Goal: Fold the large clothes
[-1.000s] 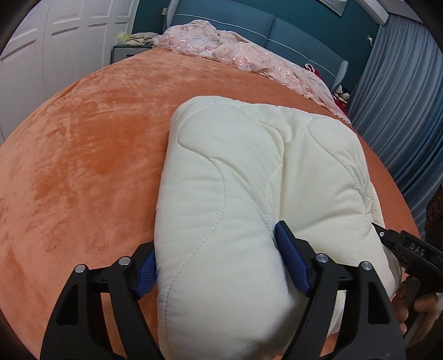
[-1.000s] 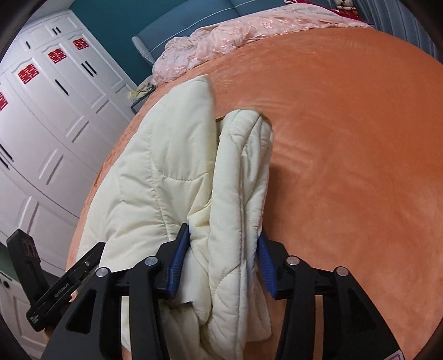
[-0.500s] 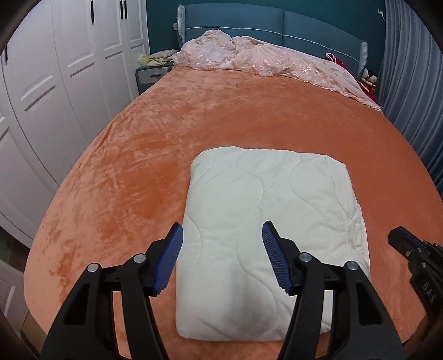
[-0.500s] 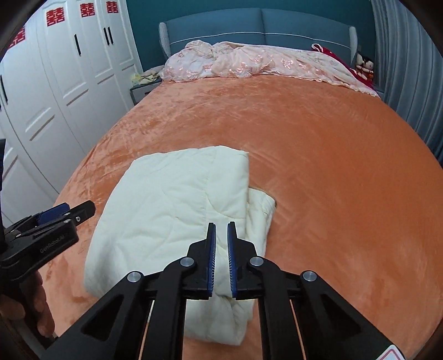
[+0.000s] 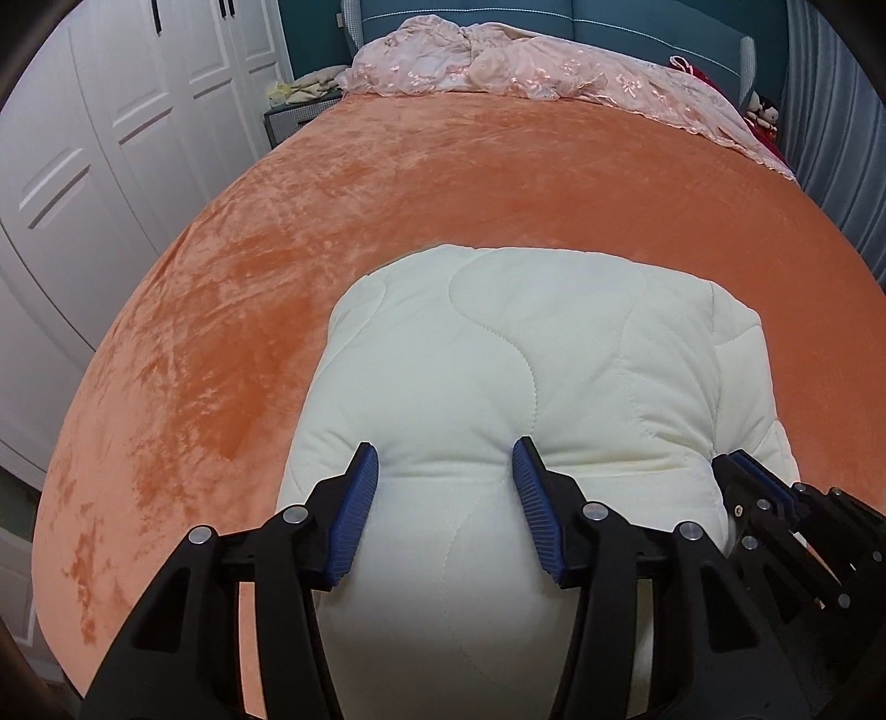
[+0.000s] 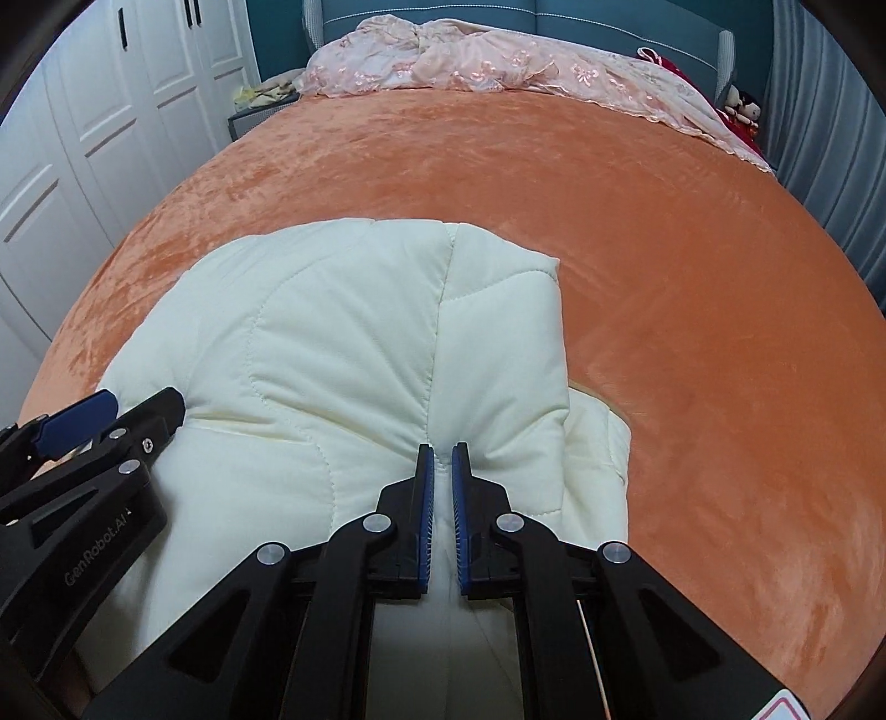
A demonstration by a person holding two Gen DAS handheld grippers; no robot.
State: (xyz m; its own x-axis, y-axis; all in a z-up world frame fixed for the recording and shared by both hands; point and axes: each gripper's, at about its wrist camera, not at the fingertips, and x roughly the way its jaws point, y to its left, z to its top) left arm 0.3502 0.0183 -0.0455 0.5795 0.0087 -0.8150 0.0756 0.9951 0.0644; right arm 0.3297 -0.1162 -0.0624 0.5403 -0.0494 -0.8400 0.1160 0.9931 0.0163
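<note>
A folded cream quilted garment [image 5: 531,365] lies on the orange bedspread [image 5: 232,288]. My left gripper [image 5: 446,493] has its blue pads on either side of a thick bulge of the garment's near edge and squeezes it. In the right wrist view the same garment [image 6: 343,332] lies below my right gripper [image 6: 443,476], whose pads are nearly together and pinch a crease of the fabric. The right gripper also shows in the left wrist view [image 5: 775,498], and the left gripper shows in the right wrist view [image 6: 111,415].
A crumpled pink lace cover [image 5: 531,61] lies at the head of the bed against a blue headboard [image 6: 609,16]. White wardrobe doors [image 5: 111,138] stand on the left. Grey curtains [image 6: 830,111] hang on the right. A nightstand [image 5: 293,111] sits by the bed.
Both grippers let go and pulled back half a second ago, leaving the garment flat. Now both have come forward again and closed on its near edge, bunching it.
</note>
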